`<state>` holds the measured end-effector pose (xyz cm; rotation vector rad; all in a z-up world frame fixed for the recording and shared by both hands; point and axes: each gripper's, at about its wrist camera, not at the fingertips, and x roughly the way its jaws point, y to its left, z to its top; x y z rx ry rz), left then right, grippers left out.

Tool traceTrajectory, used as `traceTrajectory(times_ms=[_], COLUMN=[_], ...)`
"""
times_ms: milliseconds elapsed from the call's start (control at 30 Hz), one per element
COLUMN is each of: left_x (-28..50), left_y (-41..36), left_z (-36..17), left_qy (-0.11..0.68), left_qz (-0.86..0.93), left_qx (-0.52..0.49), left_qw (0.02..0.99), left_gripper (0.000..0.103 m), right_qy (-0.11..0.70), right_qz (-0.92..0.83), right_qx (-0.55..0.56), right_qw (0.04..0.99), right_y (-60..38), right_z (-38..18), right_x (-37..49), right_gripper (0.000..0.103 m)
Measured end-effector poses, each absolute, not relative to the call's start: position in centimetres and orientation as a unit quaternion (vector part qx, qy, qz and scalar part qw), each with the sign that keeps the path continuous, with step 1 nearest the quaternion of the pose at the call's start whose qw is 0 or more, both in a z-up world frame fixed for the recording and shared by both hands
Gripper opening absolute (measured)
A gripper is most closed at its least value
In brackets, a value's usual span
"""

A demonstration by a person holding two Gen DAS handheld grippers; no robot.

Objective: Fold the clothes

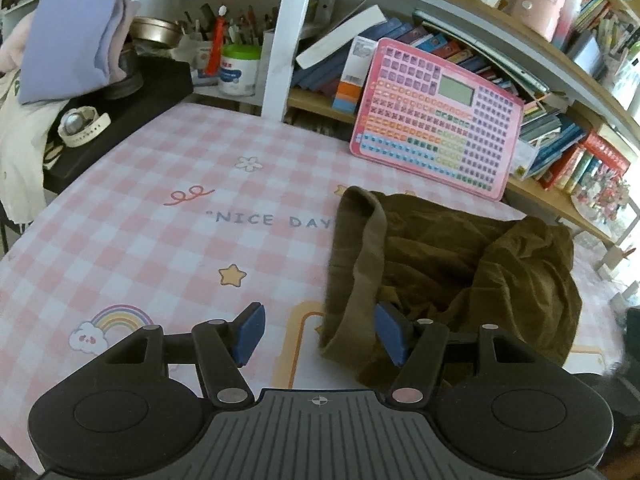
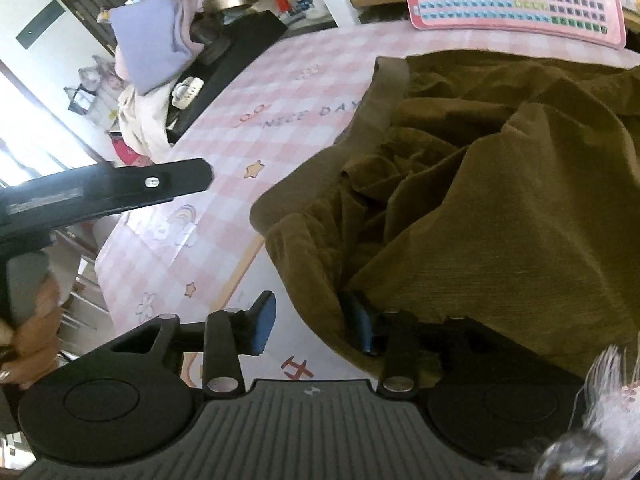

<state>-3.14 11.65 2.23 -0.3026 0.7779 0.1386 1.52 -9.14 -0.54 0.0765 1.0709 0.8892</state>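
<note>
Both pairs of fingers stand apart, gripping nothing, at the lower edge of the olive garment (image 1: pixel 460 276) bunched lower right on the desk (image 1: pixel 160 232); closing now risks catching several layers.
</note>
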Motion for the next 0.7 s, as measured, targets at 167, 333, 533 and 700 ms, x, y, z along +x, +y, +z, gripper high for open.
traceTrajectory(times_ms=[167, 333, 533, 700], left_x=[-1.4, 2.4, 8.7, 13.0], left_y=[11.8, 11.5, 10.9, 10.9], left_z=[1.3, -0.1, -1.6, -3.0], left_qy=[0.385, 0.385, 0.389, 0.404], left_qz=[0.064, 0.031, -0.014, -0.033], left_qx=[-0.143, -0.133, -0.123, -0.137], left_qw=[0.91, 0.913, 0.913, 0.904], left_gripper=[0.062, 0.062, 0.043, 0.04], right_qy=[0.493, 0.499, 0.49, 0.483], right_qz=[0.405, 0.369, 0.268, 0.212], right_qx=[0.06, 0.119, 0.165, 0.172], right_qw=[0.767, 0.775, 0.813, 0.832], right_y=[-11.1, -15.3, -18.5, -19.3], right_z=[0.4, 0.9, 1.4, 2.0], right_x=[2.0, 2.3, 1.5, -0.4], right_gripper=[0.042, 0.043, 0.043, 0.043])
